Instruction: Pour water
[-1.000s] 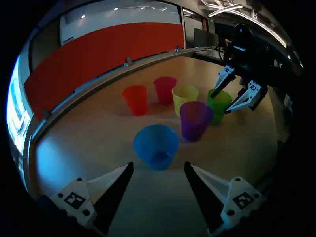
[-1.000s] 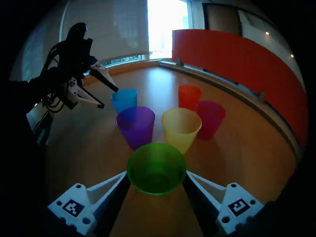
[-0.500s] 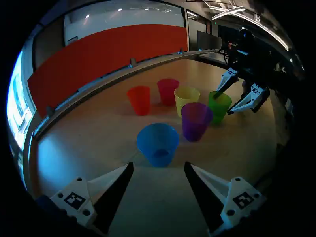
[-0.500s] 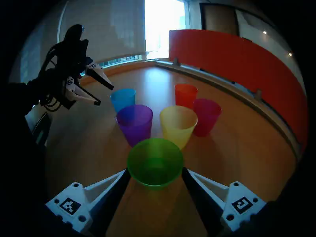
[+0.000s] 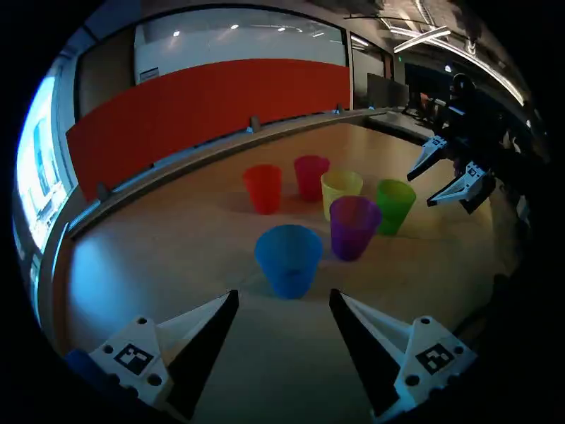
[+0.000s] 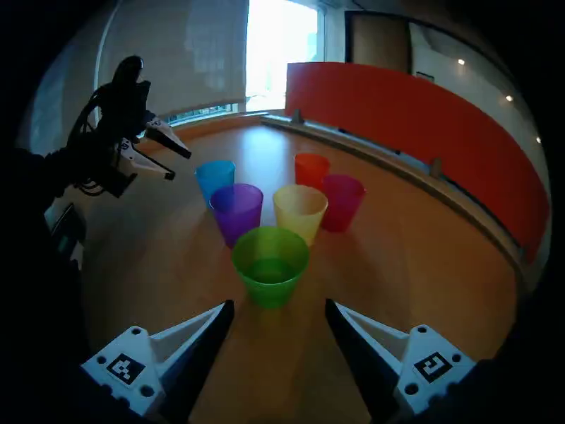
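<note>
Holding your left gripper (image 5: 282,292) and right gripper (image 6: 279,302) with jaws open, you see the purple cup (image 5: 352,227) partly hiding the yellow cup (image 5: 340,184), right of centre.

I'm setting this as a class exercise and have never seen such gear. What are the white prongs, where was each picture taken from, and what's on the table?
A person holds a two-finger gripper in each hand, with a fisheye camera on each. The prongs are gripper fingers: the left gripper view looks along the left gripper, the right gripper view along the right gripper. Each view also catches the other gripper farther off. On the wooden table stand six upright cups: blue cup, purple cup, green cup, yellow cup, orange cup, pink cup. Both grippers are open and hold nothing.
</note>
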Demonstrator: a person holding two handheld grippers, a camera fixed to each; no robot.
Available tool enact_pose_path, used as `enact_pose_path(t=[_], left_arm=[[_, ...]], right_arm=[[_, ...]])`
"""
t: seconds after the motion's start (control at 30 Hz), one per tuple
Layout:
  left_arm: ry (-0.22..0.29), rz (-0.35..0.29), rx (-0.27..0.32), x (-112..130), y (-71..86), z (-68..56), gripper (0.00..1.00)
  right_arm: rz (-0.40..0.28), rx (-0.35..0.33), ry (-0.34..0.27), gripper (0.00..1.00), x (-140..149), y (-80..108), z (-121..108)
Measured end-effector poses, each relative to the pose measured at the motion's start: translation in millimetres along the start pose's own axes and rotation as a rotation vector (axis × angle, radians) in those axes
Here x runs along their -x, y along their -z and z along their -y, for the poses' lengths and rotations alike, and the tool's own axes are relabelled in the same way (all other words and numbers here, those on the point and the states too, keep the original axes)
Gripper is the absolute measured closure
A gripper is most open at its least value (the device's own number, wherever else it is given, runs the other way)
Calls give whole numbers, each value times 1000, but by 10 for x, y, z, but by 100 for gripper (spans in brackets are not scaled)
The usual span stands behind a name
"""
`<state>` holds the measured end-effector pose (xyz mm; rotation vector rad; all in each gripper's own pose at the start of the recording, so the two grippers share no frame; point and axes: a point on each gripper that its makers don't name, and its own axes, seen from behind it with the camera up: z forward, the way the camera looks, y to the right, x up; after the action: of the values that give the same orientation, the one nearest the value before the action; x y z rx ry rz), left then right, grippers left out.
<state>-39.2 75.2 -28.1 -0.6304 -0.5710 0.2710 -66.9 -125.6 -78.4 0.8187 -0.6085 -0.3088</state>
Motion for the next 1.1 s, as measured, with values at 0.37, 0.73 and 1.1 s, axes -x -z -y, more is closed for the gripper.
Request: enact_pose_path(t=[0.37,0.73,1.1], left_arm=[[17,-81,-78,-48,186,33,4],[62,-243,-242,-269,520,315,4],[154,-395,-378,-454,786,415,4]], right_arm=[[-71,68,-14,1,-97,355,-63],[-214,190,-40,1,-331,616,-232],[-401,407,-131,1,-624,927,-626]])
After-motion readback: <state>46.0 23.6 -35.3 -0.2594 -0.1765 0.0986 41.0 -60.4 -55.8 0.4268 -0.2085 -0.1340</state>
